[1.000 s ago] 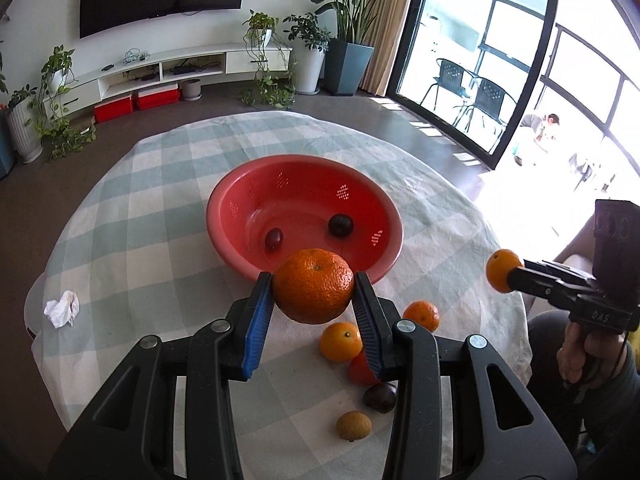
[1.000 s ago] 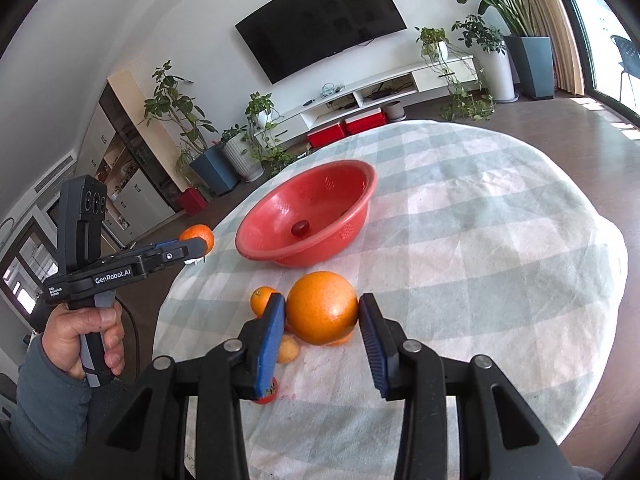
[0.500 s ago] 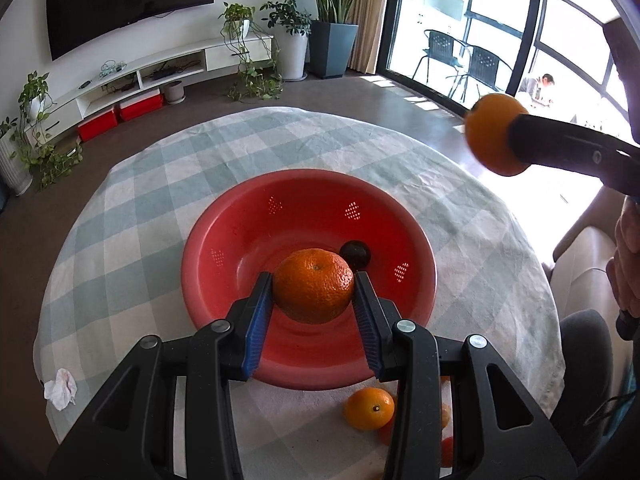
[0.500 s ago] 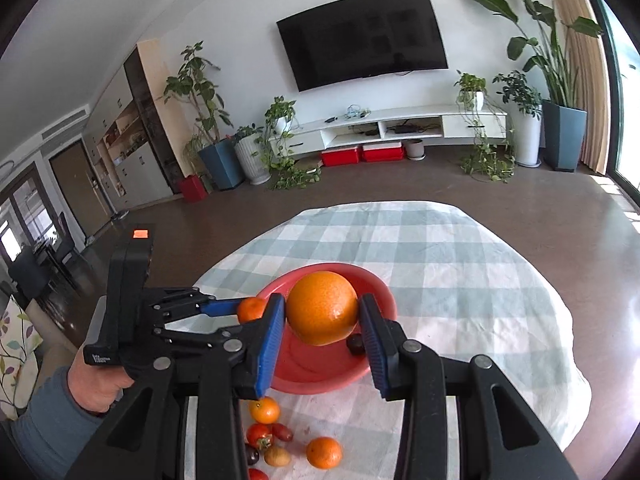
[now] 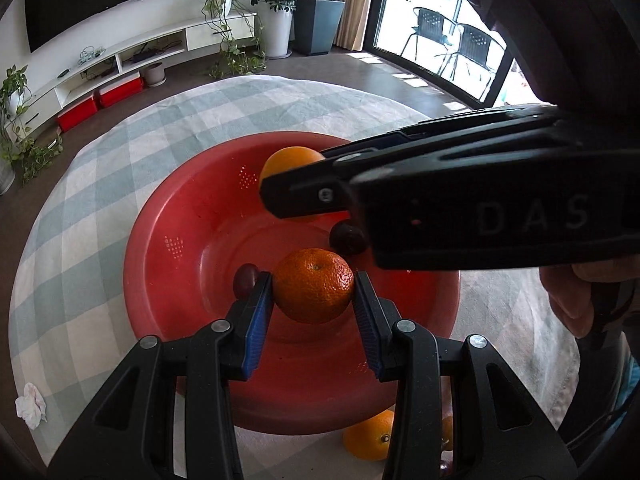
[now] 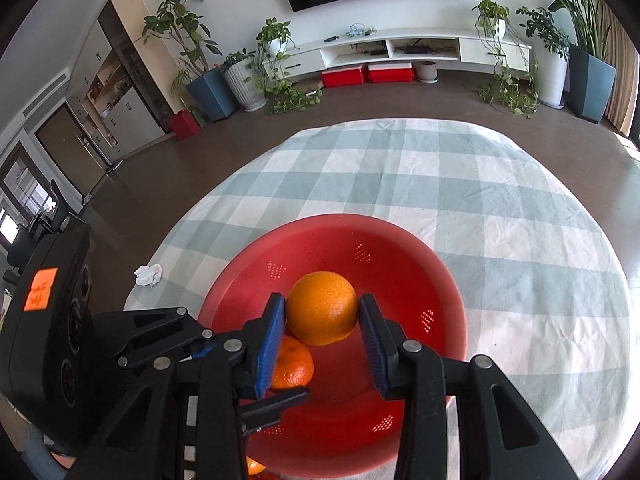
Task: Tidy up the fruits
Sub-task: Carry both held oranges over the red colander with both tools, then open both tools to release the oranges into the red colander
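Both grippers have been carrying oranges over the red bowl [image 5: 168,240]; left gripper [image 5: 313,292] is clamping a mandarin [image 5: 313,292], right gripper [image 6: 322,314] an orange [image 6: 322,314]. Crowding jaws risk colliding, knocking fruit loose.

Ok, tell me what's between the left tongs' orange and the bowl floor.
Nothing visible blocks the drop. The left tongs hold the orange over bare red bowl floor; a dark fruit lies just left of it, another behind right. The right tongs hover further back.
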A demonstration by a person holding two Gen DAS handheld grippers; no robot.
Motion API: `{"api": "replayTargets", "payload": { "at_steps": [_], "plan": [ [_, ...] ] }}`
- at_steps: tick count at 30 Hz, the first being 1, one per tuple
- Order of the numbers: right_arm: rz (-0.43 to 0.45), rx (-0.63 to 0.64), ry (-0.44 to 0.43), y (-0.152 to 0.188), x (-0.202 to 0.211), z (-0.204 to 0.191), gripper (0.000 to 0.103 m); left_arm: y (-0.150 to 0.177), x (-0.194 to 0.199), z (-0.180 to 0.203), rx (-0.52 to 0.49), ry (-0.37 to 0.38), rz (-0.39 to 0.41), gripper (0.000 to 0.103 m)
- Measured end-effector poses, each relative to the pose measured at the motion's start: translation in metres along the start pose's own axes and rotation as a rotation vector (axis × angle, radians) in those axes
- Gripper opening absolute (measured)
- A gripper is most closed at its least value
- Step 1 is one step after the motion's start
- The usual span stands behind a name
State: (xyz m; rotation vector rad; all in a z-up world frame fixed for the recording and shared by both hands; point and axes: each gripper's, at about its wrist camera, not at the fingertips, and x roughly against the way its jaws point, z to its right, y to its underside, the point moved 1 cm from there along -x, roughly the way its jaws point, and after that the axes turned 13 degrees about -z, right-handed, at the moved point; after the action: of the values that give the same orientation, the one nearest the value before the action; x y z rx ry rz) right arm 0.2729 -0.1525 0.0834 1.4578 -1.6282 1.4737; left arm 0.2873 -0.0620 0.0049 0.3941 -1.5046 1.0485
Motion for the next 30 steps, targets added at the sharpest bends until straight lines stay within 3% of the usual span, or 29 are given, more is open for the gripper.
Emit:
{"api": "replayTargets", "payload": {
  "at_steps": [11,30],
  "plan": [
    [-0.078,-0.025,0.046,-0.005,-0.039,0.007,0.041,-0.003,-0.016,-0.004,0.001,0.021,-0.017,0.038],
    [-0.128,0.047,0.133,-0.004,-0.058,-0.006,0.041,-0.011,-0.030,-0.004,-0.012,0.009,-0.031,0.039]
  ]
}}
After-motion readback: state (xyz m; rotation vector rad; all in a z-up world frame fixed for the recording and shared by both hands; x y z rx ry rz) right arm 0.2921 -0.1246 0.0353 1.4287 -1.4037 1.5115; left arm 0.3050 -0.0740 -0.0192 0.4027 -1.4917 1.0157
